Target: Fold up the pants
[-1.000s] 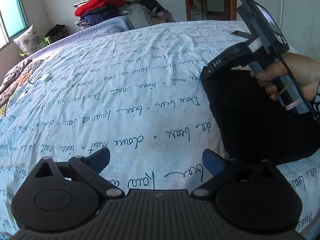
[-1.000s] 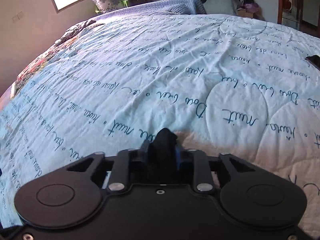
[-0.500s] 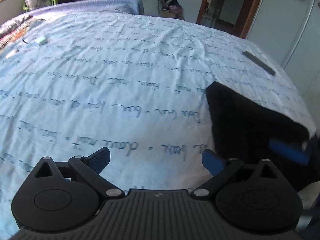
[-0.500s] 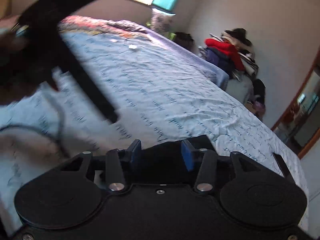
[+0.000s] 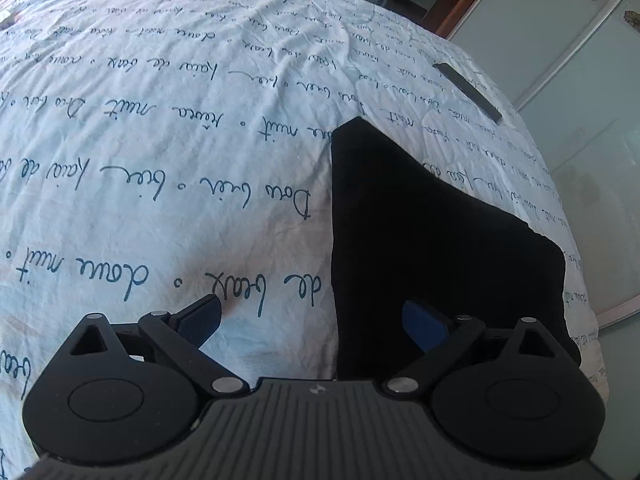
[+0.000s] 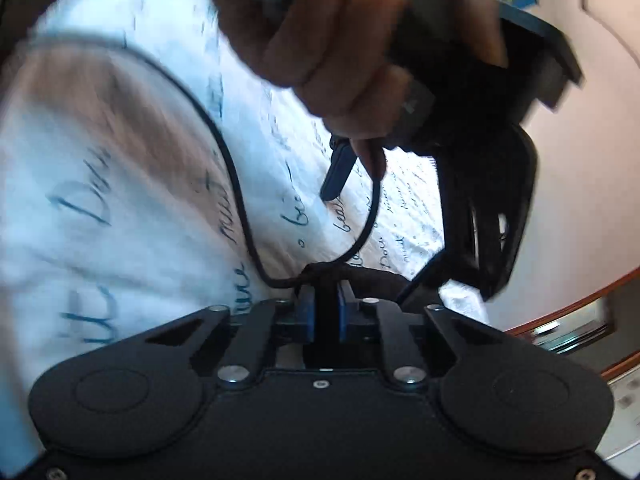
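The black pants (image 5: 420,240) lie folded on the white quilt with blue script (image 5: 160,140), near the bed's right edge. My left gripper (image 5: 312,316) hangs open just above the pants' left edge, its right finger over the black cloth and its left finger over the quilt. In the right wrist view my right gripper (image 6: 326,296) is closing, with a bunch of black pants cloth (image 6: 360,276) pinched between its blue pads. A person's hand (image 6: 340,40) holding the left gripper's handle fills the top of that blurred view.
A flat dark bar-shaped object (image 5: 468,90) lies on the quilt beyond the pants. Pale wardrobe doors (image 5: 580,100) stand to the right of the bed, past its edge. A black cable (image 6: 240,184) loops over the quilt toward my right gripper.
My right gripper opened, swung round with a roll and closed again on black cloth. The left view has tilted down and moved onto the pants' edge; the right gripper has left it.
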Tool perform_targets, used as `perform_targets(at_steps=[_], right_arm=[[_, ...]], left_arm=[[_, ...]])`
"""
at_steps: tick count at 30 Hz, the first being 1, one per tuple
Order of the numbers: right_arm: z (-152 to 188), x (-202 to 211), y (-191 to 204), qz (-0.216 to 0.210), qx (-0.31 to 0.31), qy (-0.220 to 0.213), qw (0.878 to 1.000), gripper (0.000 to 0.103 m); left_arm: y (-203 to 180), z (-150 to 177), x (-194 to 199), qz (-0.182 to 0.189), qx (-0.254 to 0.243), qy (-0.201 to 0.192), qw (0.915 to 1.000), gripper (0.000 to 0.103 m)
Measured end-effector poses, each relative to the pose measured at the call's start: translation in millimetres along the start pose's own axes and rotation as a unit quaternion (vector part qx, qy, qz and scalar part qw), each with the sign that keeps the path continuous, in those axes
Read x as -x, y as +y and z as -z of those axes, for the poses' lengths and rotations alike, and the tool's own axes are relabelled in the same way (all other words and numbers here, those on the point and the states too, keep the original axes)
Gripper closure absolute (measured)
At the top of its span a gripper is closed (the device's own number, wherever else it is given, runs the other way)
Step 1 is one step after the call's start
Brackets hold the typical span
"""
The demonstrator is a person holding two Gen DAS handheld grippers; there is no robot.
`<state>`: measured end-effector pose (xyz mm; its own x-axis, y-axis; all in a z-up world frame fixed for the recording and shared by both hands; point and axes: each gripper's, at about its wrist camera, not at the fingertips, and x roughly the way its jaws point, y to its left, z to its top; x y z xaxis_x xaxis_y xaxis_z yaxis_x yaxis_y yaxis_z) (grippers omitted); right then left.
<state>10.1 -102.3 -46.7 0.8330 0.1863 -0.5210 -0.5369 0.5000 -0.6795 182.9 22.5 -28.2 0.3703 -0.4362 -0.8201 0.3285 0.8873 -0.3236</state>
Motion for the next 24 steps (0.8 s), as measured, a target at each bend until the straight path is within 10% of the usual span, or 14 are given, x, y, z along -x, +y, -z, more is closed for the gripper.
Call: perform_targets(at_steps=[8, 16, 20, 24], right_arm=[[17, 24, -35, -0.017, -0.093, -0.010, 0.995, 0.086], [134, 50, -115, 0.116, -0.355, 0.126, 0.919, 0.085], [158, 65, -137, 0.131, -0.448, 0.078, 0.881, 0.081], [167, 42, -127, 0.131, -0.411, 0.124, 0.894, 0.074]], left_arm=[[-48, 9, -6, -0.039, -0.096, -0.024, 0.9943, 0.005], [-72, 23, -6, -0.153, -0.144, -0.078, 0.9746, 0.006], [-111, 32, 2, -0.158, -0.212, -0.119, 0.9570, 0.002], [-142, 40, -27, -0.157, -0.238, -0.091, 0.9543, 0.002]])
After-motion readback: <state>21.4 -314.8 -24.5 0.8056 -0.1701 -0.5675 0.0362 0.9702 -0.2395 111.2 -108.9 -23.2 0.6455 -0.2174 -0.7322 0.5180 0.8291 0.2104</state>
